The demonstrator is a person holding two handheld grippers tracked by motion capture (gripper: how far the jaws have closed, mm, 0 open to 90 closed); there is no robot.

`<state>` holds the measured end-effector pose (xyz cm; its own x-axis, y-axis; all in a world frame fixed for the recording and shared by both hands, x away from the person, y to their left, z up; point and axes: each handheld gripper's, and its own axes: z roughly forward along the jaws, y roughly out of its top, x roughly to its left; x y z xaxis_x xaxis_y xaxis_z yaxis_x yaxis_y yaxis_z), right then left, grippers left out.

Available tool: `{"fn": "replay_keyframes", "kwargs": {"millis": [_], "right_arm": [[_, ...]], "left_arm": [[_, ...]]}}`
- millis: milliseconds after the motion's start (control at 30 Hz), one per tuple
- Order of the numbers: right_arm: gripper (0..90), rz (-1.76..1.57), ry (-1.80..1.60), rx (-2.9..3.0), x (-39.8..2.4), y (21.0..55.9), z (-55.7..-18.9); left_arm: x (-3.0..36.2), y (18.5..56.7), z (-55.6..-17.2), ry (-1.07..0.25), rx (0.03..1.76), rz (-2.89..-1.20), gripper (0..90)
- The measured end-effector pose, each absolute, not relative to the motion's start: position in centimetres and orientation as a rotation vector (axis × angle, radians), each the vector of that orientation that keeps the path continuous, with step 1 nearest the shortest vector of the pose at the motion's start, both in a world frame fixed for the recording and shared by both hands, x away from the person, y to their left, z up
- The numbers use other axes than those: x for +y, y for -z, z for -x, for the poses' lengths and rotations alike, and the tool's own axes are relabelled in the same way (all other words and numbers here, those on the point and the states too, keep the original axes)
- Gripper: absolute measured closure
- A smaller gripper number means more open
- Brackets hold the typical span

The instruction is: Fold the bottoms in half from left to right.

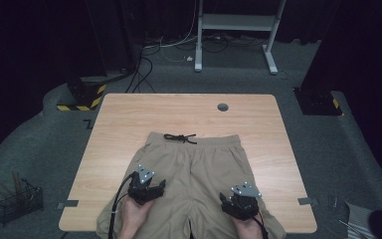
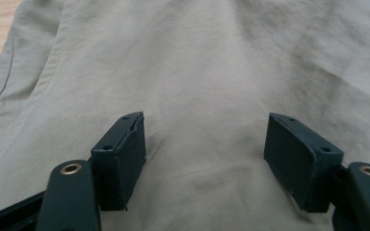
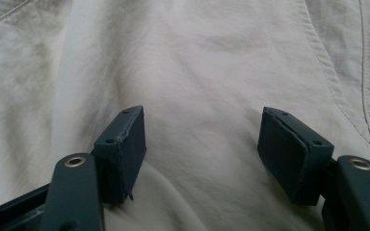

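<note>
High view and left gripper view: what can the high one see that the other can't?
The high view alone shows the whole light wooden table, the black drawstring bow at the waistband, and the right tongs over the other leg. The left gripper view alone shows the two black pads standing apart, with nothing pinched. Both show the beige cloth shorts and the left tongs.

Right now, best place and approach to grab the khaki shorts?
Take the khaki shorts by the leg hems at the near table edge, one per gripper, coming in from the person's side. The shorts lie flat, waistband and black drawstring far, legs draping over the near edge, so those hems offer free cloth. Left gripper and right gripper hover open above the legs.
</note>
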<state>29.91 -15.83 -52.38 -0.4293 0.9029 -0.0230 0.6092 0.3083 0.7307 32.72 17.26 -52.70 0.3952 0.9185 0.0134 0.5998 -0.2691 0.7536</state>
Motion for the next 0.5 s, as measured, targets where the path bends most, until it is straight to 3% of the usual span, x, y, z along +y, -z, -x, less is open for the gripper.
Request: {"fn": "replay_keyframes", "kwargs": {"millis": [167, 300, 500], "right_arm": [[33.6, -1.336, -0.97, 2.191, -15.9, 51.6, -30.6], [32.1, -1.283, -1.058, 2.125, -15.8, 49.6, -32.4], [33.2, -1.289, -1.0, 2.171, -15.2, 49.4, -37.6]], "left_arm": [[17.5, 52.0, -33.3, -0.521, 1.273, -2.024, 31.9], [17.1, 49.5, -34.8, -0.636, 1.211, -2.079, 34.3], [17.9, 47.1, -39.3, -0.648, 1.232, -2.061, 33.9]]}}
